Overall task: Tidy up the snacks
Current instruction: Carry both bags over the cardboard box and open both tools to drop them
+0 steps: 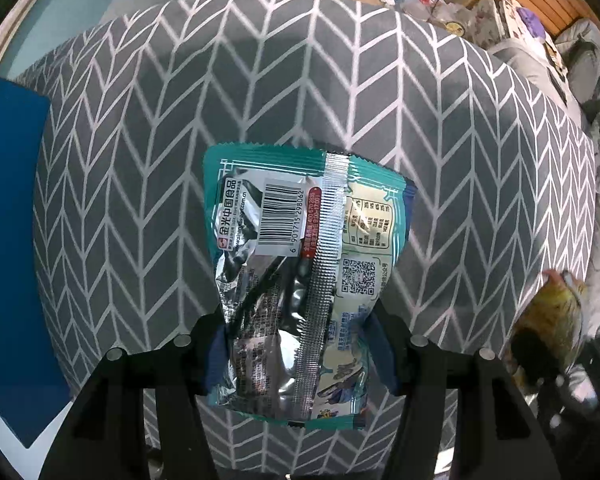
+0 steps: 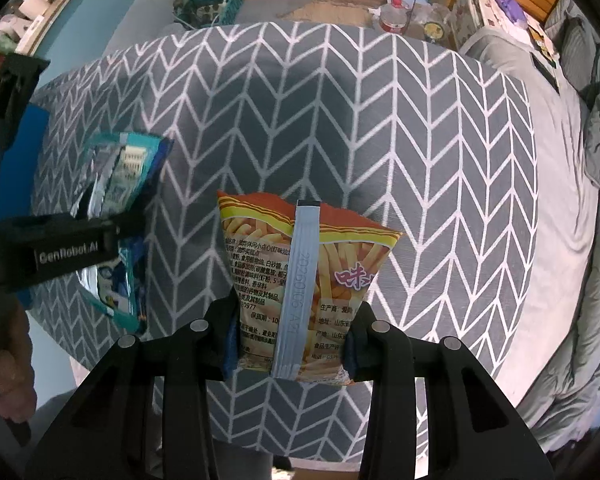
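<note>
Left gripper [image 1: 300, 354] clamped on teal packet [image 1: 300, 280], right gripper [image 2: 290, 346] clamped on orange fries bag [image 2: 300, 280], both above chevron cloth [image 1: 380, 100].

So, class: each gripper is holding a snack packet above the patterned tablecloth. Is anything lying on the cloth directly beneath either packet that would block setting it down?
Nothing visible does. The grey herringbone tablecloth is bare beneath the teal foil snack packet in the left gripper and the orange fries packet in the right gripper. A blue flat sheet lies only at the left edge.
</note>
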A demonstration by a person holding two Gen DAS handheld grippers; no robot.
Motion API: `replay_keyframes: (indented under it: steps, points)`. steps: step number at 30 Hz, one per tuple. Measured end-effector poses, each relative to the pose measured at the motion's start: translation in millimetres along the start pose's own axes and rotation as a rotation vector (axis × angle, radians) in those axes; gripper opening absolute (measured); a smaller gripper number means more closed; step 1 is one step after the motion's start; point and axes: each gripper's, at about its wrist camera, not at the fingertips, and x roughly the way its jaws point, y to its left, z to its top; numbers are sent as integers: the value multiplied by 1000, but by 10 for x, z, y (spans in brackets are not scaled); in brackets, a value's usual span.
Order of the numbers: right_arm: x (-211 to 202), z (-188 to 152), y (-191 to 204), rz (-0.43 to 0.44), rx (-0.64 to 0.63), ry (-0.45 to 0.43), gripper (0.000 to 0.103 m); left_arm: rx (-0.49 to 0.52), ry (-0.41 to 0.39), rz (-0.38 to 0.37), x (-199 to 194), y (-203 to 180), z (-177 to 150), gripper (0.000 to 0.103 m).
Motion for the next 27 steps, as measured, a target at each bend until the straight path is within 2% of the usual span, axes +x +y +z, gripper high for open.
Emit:
replay_keyframes:
  steps: [8,15,21,27]
  points:
    - [-150,-1,391,-14,-58,-16,38,53,-31,-34,-315,387,-293,61]
    - [-306,36,670,1,-107,-28,38,104,-108,-34,-762,689,-540,61]
    - [-487,74,985,8,-151,-49,38,138,-181,-20,-1198,983,-617,61]
    - [-689,131,1362,31,-212,-74,38,117,-241,12,-1512,1276,-555,61]
